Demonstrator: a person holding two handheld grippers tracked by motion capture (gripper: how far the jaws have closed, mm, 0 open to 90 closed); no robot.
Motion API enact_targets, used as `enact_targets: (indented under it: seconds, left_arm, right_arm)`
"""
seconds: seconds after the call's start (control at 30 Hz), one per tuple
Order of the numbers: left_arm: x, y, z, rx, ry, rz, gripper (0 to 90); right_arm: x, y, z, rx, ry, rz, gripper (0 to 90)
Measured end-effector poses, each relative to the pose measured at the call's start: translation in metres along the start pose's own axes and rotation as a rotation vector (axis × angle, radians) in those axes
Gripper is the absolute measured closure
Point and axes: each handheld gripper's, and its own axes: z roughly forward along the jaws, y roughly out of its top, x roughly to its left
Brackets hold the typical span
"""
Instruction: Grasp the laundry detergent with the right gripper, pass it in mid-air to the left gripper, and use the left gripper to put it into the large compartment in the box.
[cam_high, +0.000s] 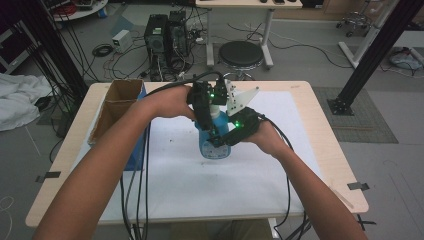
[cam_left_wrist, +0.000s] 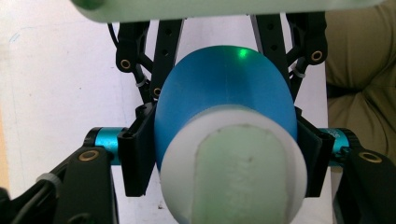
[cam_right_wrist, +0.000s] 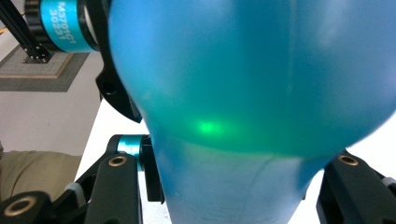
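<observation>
A blue spray bottle (cam_high: 212, 146) stands upright on the white mat (cam_high: 190, 185) in the middle of the table. My left gripper (cam_high: 206, 120) comes down from above. In the left gripper view its jaws press on both sides of the bottle's white top (cam_left_wrist: 233, 172), so the left gripper (cam_left_wrist: 224, 158) is shut on it. My right gripper (cam_high: 219, 141) reaches in from the right and is shut on the bottle's body. In the right gripper view the blue bottle (cam_right_wrist: 252, 70) bulges close above, and the right gripper (cam_right_wrist: 238, 186) clamps its narrower part.
An open cardboard box (cam_high: 116, 105) stands at the table's left edge beside a blue panel. Black cables (cam_high: 134, 200) trail off the front edge. Beyond the far edge are computer towers (cam_high: 165, 35) and a round stool (cam_high: 241, 52).
</observation>
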Motion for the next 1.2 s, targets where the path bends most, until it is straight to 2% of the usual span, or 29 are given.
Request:
enact_targets:
  seconds: [0.37,0.57,0.63,0.73,0.77,0.83,0.9,1.0,1.1,1.2]
  left_arm:
    - [-0.002,0.001,0.000,-0.003,0.010,0.007,37.9]
    - [-0.006,0.003,-0.003,-0.010,0.016,0.034,38.1]
    - [-0.008,0.004,-0.004,-0.001,0.014,0.040,38.1]
    - [-0.010,0.003,-0.005,-0.002,0.007,0.038,38.1]
    - [-0.011,0.003,-0.006,-0.002,0.009,0.039,38.1]
    - [-0.012,0.002,-0.007,0.001,0.012,0.038,38.1]
    - [-0.013,0.001,-0.008,0.001,0.014,0.037,38.1]
    - [-0.012,-0.003,-0.011,-0.004,0.013,0.024,38.1]
    - [-0.011,-0.006,-0.014,0.003,0.020,0.011,38.1]
    - [-0.010,-0.008,-0.015,0.003,0.024,-0.005,38.0]
  right_arm:
    - [0.001,0.000,-0.001,-0.001,-0.003,-0.001,45.5]
    - [0.005,0.001,-0.004,0.001,-0.017,-0.021,43.9]
    - [0.007,0.003,-0.007,0.011,-0.044,-0.030,30.8]
    - [0.011,0.002,-0.017,0.025,-0.049,-0.018,21.9]
    - [0.012,0.000,-0.021,0.041,-0.049,-0.016,22.0]
    - [0.012,-0.007,-0.029,0.060,-0.042,0.007,21.6]
    - [0.014,-0.016,-0.038,0.071,-0.051,0.054,11.8]
    - [0.018,-0.024,-0.050,0.090,-0.061,0.070,11.8]
    - [0.021,-0.027,-0.060,0.135,-0.128,0.110,11.8]
    - [0.021,-0.028,-0.067,0.143,-0.150,0.138,11.8]
